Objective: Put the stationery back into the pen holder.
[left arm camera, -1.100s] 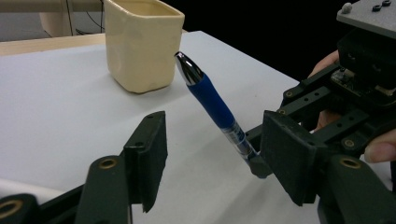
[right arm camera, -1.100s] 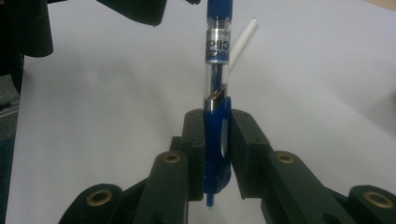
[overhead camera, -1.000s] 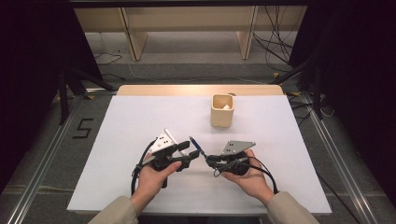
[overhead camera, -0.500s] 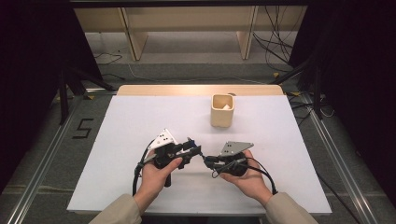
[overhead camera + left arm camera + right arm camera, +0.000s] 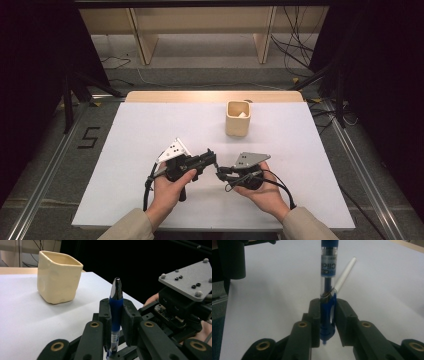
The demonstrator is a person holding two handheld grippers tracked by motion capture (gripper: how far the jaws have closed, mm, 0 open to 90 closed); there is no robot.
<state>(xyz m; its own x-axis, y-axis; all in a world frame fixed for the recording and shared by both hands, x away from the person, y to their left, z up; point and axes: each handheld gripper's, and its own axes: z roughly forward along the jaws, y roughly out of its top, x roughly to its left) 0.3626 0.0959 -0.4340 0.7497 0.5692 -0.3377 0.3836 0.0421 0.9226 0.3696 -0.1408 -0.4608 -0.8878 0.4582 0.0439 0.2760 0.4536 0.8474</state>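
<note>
we have the blue pen (image 5: 116,307) clamped at both ends, left gripper (image 5: 116,315) just closed on its rubber grip, right gripper (image 5: 327,315) pinching the clip end; light, stiff, slick.

A lab: white test table (image 5: 150,130), dark curtains, floor cables (image 5: 295,50).

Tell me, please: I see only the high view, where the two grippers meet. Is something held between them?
Observer: Yes. In the left gripper view, the left gripper is shut on a blue pen, its silver tip pointing out past the fingers.
Operator: And the right one?
Observer: The right gripper has the pen's clip end between its fingers. They have just been opening, yet seem to touch it.
Operator: Is anything else near?
Observer: A thin white stick lies on the table beyond the pen.
</note>
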